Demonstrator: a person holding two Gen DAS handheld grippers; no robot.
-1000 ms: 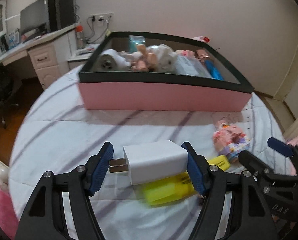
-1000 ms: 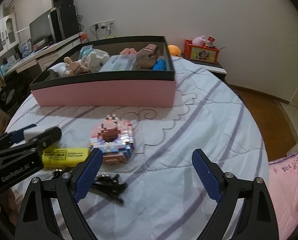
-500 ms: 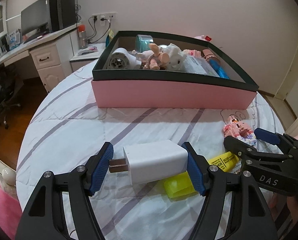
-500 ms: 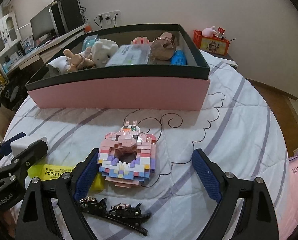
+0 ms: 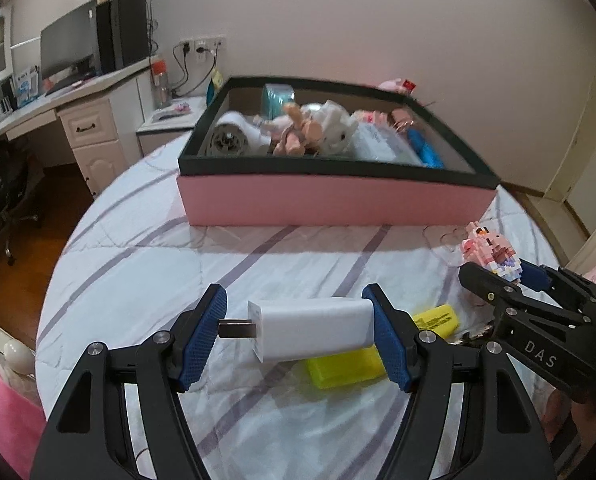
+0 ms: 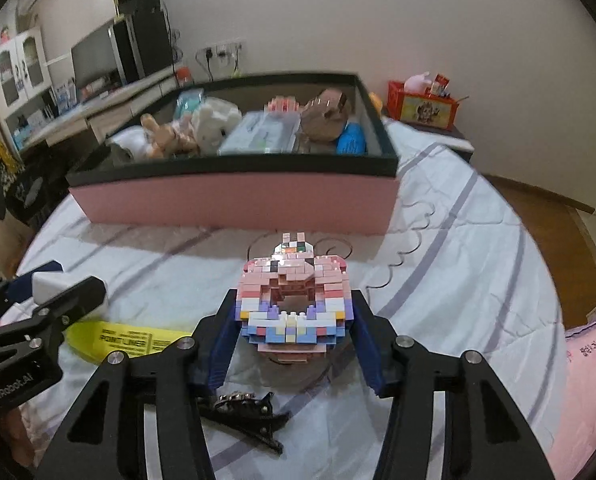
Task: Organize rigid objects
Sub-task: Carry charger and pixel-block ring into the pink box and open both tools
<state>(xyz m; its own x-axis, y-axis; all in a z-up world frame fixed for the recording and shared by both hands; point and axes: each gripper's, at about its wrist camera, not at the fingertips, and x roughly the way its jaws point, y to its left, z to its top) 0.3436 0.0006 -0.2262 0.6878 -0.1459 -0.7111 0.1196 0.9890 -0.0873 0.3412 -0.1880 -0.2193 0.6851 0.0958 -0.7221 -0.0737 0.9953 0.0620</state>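
Note:
My left gripper (image 5: 295, 334) is shut on a white plug-in charger (image 5: 312, 328), held above the bedspread with its prongs against the left pad. My right gripper (image 6: 293, 330) has closed on a pink brick-built figure (image 6: 293, 300), gripped at both sides; it also shows in the left wrist view (image 5: 492, 250). A yellow highlighter (image 6: 129, 340) lies on the bed between the grippers, also visible in the left wrist view (image 5: 434, 320). A pink box with a black rim (image 5: 338, 204) stands behind, holding toys, a tissue pack and other items.
A black hair clip (image 6: 249, 416) lies under my right gripper. A yellow block (image 5: 344, 368) lies below the charger. The round bed's edge drops to wooden floor on both sides. A desk with monitor (image 5: 73, 52) stands far left; a red box (image 6: 426, 108) far right.
My right gripper moved forward over the pink brick figure and closed on it. My left gripper kept hold of the charger and shifted slightly; the box looks nearer.

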